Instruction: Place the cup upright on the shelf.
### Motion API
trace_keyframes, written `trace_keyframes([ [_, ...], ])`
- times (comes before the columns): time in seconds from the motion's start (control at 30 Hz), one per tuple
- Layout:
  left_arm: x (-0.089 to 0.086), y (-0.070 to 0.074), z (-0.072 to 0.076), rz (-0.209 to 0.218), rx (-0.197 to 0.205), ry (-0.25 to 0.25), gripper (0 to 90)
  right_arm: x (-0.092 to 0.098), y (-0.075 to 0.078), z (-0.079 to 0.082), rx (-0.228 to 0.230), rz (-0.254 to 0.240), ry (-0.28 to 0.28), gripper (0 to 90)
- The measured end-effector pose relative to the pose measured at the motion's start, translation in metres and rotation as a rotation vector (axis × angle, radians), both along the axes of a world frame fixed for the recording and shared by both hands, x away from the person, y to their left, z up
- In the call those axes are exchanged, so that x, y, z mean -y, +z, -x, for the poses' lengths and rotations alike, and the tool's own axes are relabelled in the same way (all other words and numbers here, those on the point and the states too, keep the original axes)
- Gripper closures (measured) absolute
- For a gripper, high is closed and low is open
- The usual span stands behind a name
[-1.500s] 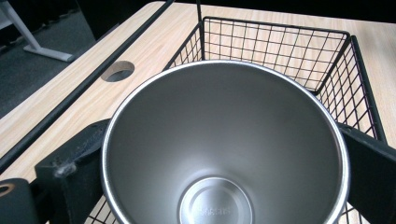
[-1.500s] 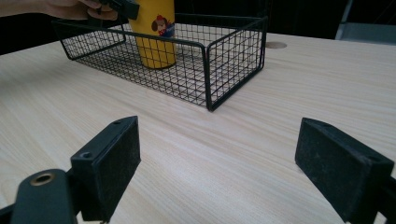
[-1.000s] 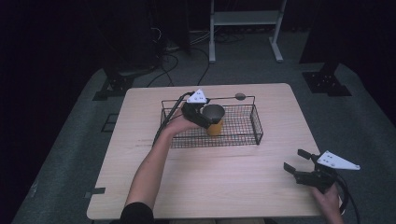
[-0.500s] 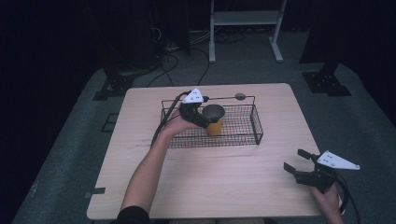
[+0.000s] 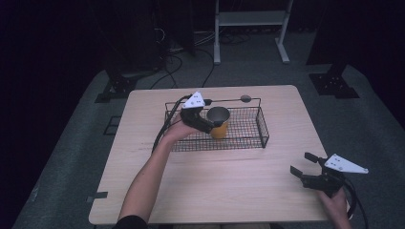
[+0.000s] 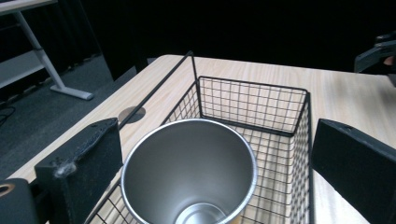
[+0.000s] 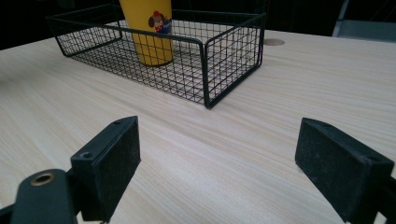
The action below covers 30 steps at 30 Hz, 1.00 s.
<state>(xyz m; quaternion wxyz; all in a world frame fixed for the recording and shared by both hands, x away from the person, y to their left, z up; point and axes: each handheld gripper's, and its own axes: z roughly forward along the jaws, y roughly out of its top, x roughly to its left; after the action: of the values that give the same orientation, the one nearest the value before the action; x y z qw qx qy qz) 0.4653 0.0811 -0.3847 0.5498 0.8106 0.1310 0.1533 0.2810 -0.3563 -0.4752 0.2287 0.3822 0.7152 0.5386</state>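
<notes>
the yellow cup [image 5: 219, 123] stands in the wire basket [image 5: 258, 128], between the spread left gripper [image 5: 206, 125]. the right gripper [image 5: 302, 163], spread too, hovers at 4 o'clock on the bench [image 5: 229, 191].

A wire basket [image 5: 248, 129] sits on the table [image 5: 215, 181], toward its far side and near the middle. 1 cup [image 5: 218, 121] stands upright inside the basket, in its left half. The left gripper [image 5: 203, 121] is at the cup's left side, over the basket. The right gripper [image 5: 303, 164] is well apart, above the table's near right corner.
</notes>
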Motion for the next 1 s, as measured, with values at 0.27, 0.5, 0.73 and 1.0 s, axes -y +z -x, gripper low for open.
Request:
trace_keyframes([
  [0.27,-0.004,0.005,0.013,0.026,0.018,-0.013,1.6,0.0,0.0,0.0,0.0,-0.001,0.0,13.1],
  [0.5,-0.007,0.006,0.026,0.038,0.035,-0.021,1.7,0.0,0.0,0.0,0.0,-0.001,0.0,13.1],
  [0.73,-0.007,0.002,0.037,0.033,0.033,-0.041,1.8,0.0,0.0,0.0,-0.002,-0.003,-0.002,13.1],
  [1.0,-0.014,-0.005,0.044,0.054,0.021,-0.046,1.8,0.001,0.0,0.0,-0.003,-0.004,-0.003,13.1],
])
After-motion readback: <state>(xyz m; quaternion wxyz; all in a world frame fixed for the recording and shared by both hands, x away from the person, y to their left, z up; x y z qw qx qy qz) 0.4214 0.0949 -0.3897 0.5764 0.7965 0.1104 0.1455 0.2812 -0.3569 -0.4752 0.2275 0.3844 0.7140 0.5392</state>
